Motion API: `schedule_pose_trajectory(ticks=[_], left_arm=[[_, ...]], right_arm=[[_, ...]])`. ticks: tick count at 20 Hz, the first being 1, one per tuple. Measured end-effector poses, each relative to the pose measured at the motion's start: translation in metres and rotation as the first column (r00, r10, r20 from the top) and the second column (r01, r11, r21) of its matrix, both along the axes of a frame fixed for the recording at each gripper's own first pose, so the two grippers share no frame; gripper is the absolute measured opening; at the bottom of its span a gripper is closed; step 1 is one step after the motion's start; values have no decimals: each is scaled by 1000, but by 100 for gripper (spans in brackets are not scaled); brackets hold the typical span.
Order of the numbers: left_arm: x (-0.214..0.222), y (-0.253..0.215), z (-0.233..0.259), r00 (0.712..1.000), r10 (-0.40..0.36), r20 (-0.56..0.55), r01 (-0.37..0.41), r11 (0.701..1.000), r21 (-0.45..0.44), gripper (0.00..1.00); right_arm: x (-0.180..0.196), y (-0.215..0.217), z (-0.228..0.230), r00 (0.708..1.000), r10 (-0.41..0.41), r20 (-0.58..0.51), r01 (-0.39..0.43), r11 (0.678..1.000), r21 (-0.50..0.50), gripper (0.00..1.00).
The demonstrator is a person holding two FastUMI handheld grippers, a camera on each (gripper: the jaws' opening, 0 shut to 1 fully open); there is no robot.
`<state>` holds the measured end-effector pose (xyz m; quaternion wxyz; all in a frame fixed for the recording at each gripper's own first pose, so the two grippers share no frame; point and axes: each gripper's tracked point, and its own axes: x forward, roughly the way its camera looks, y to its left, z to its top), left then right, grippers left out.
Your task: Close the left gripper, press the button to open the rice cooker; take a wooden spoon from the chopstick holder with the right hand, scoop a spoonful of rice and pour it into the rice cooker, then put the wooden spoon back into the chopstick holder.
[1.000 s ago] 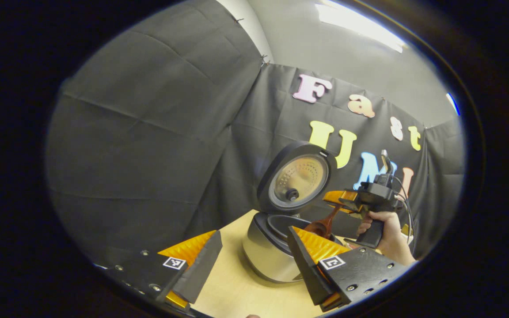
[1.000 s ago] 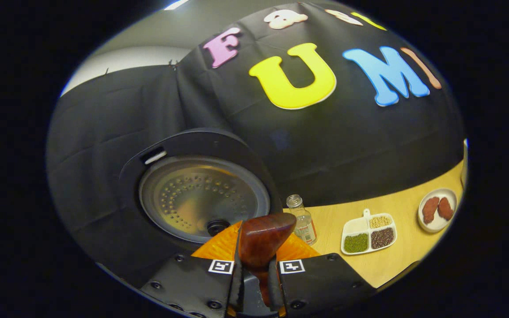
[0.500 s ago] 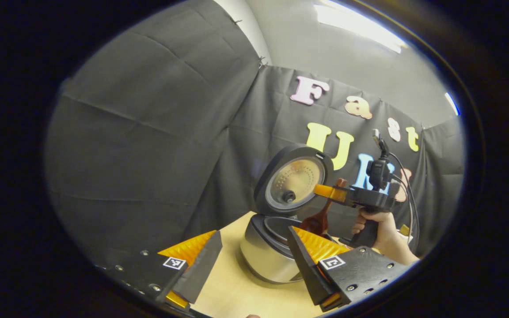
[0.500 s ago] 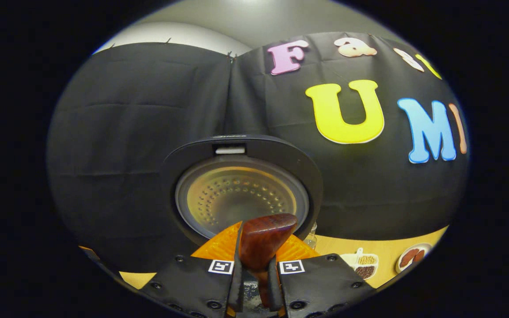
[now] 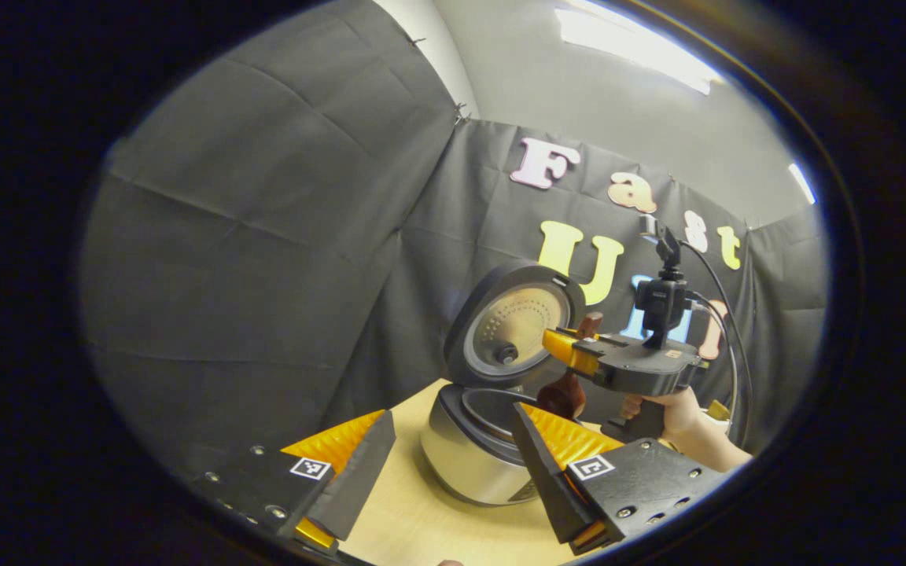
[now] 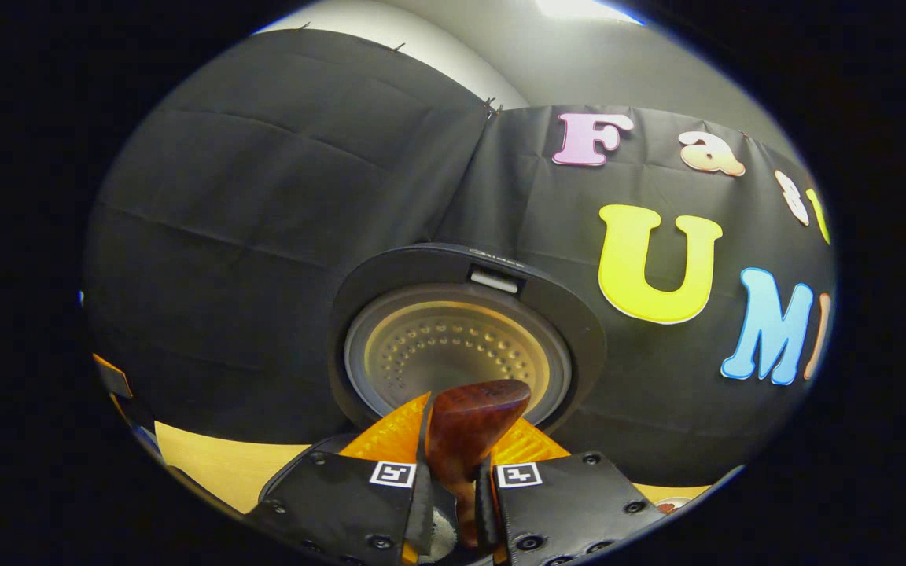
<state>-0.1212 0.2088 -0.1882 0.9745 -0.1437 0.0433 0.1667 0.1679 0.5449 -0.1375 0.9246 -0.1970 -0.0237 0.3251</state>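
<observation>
Since the earlier frames the right claw [image 5: 571,352] has swung round and levelled out over the open pot, and in its own view the lid has slid toward the centre while the dishes on the far side of the table have dropped out of sight.

In the left gripper view, the right claw is held by a hand [image 5: 677,409] and points left, above the round silver rice cooker with a black rim [image 5: 469,456], which stands on the pale wooden table [image 5: 421,523]. The cooker's round black lid with a perforated metal inner plate [image 5: 512,330] stands raised and upright behind the pot. The right claw is clamped on the dark reddish wooden spoon [image 5: 565,393], whose bowl hangs down over the pot's right edge while the handle tip pokes up above the fingers.

In the right gripper view, the right claw [image 6: 457,479] has its two fingers pressed against the spoon's handle [image 6: 469,428], with the raised lid [image 6: 461,346] directly ahead and a strip of table [image 6: 209,464] at lower left.

The left claw [image 5: 453,464] sits with its fingers spread wide apart, holding nothing, low in front of the cooker.
</observation>
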Motion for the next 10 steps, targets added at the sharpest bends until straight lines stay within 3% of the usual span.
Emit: schedule_pose_trajectory(ticks=[5, 10], left_arm=[[3, -12, 6, 1000, -11, 9, 11, 1000, -8, 93], [17, -36, 14, 999, -45, 29, 46, 999, -9, 93]], right_arm=[[-14, -12, 25, 999, 24, -28, -20, 991, 131, 23], [-43, -54, 68, 999, 6, -38, 5, 963, 271, 21]])
